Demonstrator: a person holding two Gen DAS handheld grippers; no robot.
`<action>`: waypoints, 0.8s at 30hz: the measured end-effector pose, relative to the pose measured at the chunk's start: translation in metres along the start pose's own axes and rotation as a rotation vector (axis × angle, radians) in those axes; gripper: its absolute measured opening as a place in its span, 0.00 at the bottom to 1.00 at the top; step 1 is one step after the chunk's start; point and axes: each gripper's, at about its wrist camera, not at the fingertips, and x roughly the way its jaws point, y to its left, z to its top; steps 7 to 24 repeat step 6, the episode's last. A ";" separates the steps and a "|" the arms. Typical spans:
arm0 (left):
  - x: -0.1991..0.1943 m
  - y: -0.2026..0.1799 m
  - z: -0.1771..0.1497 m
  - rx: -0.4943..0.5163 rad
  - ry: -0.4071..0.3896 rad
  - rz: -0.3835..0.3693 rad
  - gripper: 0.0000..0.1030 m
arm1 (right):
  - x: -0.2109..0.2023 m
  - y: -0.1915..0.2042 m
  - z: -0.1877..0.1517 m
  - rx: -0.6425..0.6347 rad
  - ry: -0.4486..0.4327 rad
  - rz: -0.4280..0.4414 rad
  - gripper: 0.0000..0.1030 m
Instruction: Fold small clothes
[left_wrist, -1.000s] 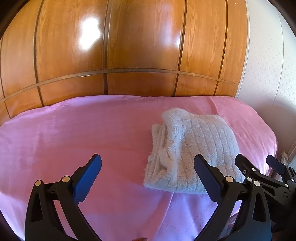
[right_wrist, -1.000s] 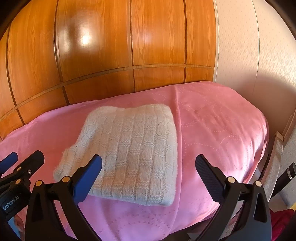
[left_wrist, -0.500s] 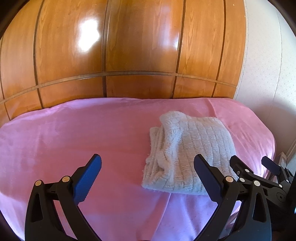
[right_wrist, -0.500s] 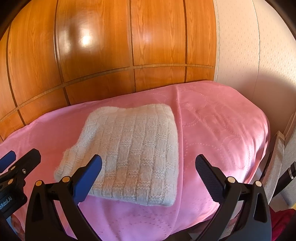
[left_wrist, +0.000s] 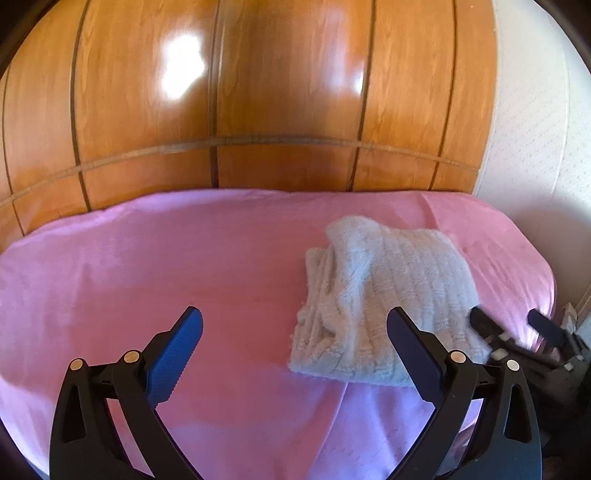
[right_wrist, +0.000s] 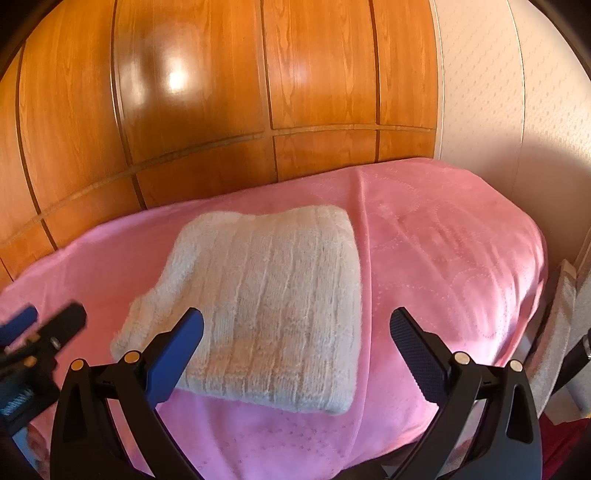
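A cream knitted garment (left_wrist: 384, 299) lies folded into a thick rectangle on a pink cloth-covered surface (left_wrist: 166, 273). In the right wrist view the garment (right_wrist: 266, 306) fills the centre. My left gripper (left_wrist: 295, 332) is open and empty, held above the cloth to the left of the garment's near edge. My right gripper (right_wrist: 295, 332) is open and empty, hovering over the garment's near right part. The right gripper shows in the left wrist view (left_wrist: 517, 332) at the garment's right side. The left gripper shows in the right wrist view (right_wrist: 40, 328) at far left.
A glossy wooden panelled wall (left_wrist: 258, 92) stands right behind the pink surface. A pale textured wall (right_wrist: 498, 92) closes the right side. The pink cloth (right_wrist: 461, 258) drops off at its right and near edges. A dark object (right_wrist: 580, 354) sits at the far right.
Both grippers have drawn back and up a little from the folded garment, so it sits lower and slightly farther in both views. Both stay open. The garment has not moved.
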 end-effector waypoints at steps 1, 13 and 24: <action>0.003 0.002 -0.001 -0.007 0.007 0.009 0.96 | 0.002 -0.008 0.005 0.023 -0.003 0.007 0.98; 0.021 0.026 -0.013 -0.021 0.053 0.042 0.96 | 0.043 -0.073 0.030 0.192 0.043 -0.040 0.98; 0.021 0.026 -0.013 -0.021 0.053 0.042 0.96 | 0.043 -0.073 0.030 0.192 0.043 -0.040 0.98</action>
